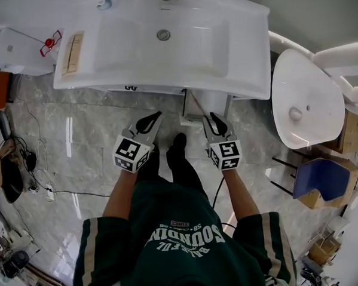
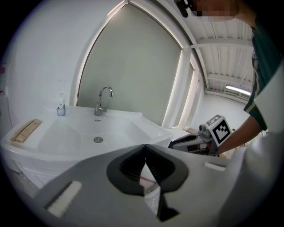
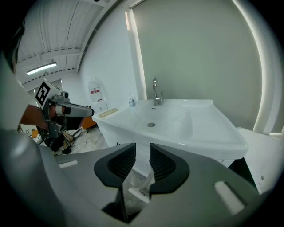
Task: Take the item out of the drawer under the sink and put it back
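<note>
The sink (image 1: 103, 71) fills 12 o'clock of the head view. Under its rim the drawer (image 1: 158, 89) looks shut, so the item inside is hidden; whether it is heavy, soft or slippery cannot be judged yet. What looks like a small dark handle (image 1: 130, 87) is probably the first thing to grip. At 5 o'clock from it, the left gripper (image 1: 152, 119) has its jaws pressed together on nothing. The right gripper (image 1: 216, 123) has its 2 jaws spread, empty.
</note>
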Available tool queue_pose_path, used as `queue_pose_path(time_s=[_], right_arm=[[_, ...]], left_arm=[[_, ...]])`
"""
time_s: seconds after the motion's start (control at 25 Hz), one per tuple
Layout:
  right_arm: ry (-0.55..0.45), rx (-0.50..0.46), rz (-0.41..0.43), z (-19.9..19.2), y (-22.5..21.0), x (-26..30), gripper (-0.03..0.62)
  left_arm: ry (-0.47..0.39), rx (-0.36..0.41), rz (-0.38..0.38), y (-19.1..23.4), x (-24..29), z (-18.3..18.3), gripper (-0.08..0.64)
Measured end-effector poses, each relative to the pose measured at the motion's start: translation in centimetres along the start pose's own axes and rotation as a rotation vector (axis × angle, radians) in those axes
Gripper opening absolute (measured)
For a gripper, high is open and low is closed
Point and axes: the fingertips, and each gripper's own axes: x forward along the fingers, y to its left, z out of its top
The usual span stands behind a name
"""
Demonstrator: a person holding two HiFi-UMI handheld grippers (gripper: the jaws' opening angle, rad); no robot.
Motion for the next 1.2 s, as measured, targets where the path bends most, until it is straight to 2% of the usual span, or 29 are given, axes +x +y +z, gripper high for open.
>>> queue_pose_path(time_s=[0.2, 0.56, 0.92, 1.2], right_arm=[[0.099, -0.040, 0.002, -3.7, -1.4, 2.5, 0.083], [0.304, -0.132, 0.055, -10.5, -3.7, 8.9, 0.106], [0.526, -0.189, 0.100, -19.7, -6.3, 16.1, 0.112], [0.639, -0.224, 0.111, -23.9, -8.1, 19.6, 0.112]], left_arm=[[0.022, -0.014, 0.001, 0.1, 0.7, -1.4, 0.051], [0.058, -0.056, 0.012, 0.1, 2.3, -4.6, 0.051], [0.100, -0.100, 0.054, 1.2, 2.5, -8.3, 0.051], [0.139, -0.136, 0.088, 2.2, 2.1, -11.0, 0.051]])
